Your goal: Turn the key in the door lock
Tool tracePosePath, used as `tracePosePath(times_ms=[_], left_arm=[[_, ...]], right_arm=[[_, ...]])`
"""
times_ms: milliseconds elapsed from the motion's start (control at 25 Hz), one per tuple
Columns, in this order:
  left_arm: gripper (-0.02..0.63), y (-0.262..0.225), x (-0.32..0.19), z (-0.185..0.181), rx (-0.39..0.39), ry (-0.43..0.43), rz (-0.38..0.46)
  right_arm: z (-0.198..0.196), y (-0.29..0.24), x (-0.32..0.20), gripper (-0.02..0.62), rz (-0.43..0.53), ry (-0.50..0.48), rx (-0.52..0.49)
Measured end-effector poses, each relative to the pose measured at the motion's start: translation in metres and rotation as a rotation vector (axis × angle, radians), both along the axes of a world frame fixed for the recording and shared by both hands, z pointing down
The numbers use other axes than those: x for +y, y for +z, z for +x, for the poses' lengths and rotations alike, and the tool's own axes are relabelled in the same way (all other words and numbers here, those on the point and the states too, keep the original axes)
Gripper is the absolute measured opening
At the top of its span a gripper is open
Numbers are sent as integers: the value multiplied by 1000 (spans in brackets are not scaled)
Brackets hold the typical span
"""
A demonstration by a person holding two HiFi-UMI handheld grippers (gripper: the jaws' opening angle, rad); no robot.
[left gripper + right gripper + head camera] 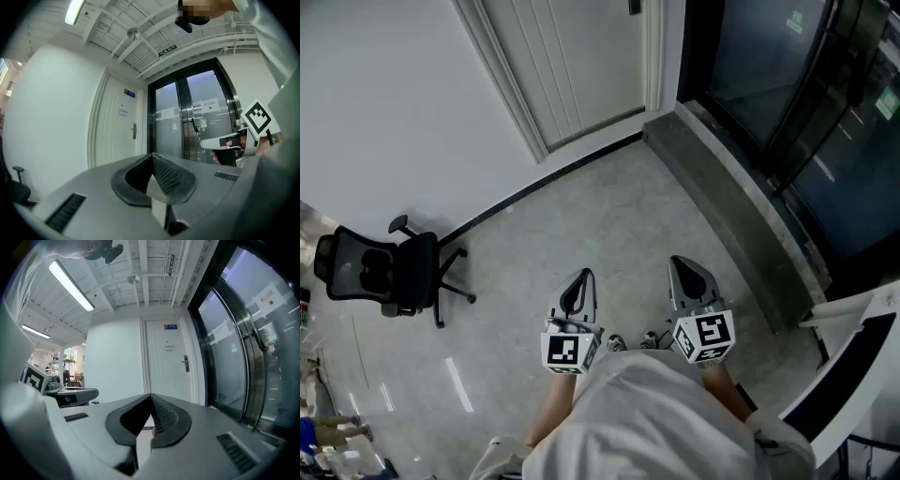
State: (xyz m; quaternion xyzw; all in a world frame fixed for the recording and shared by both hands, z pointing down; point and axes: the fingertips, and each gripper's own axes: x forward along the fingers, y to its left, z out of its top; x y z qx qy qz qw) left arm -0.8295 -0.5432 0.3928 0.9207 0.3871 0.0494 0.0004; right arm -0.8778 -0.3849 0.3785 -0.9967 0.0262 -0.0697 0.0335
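**Both grippers shut and empty, well short of the white door**

The left gripper [581, 277] has its jaws brought together at the tips, with nothing between them. The right gripper [683, 264] is the same: jaws closed tip to tip, holding nothing. Both are held roughly level, side by side in front of the person's body, each with its marker cube nearest the person. Neither touches anything.

Below them lies a pale grey floor [609, 225]. Straight ahead, well apart from both grippers, stands the white door [168, 366], closed in its frame. Its lock plate with handle [185, 363] sits on the door's right edge; it is too small to tell whether a key is in it. A small blue sign [170, 326] is fixed high on the door.

To the right of the door, dark glass doors [234, 362] run along the wall behind a grey threshold [722, 197]. Far to the left, a black office chair [384, 272] stands by the white wall [384, 112].
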Motion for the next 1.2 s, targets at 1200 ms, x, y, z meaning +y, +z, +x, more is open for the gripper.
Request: tracePosePath(times_ms=[1200], left_arm=[[9, 5, 55, -7, 3, -7, 14]], right_arm=[[-18, 8, 55, 2, 53, 30, 23]])
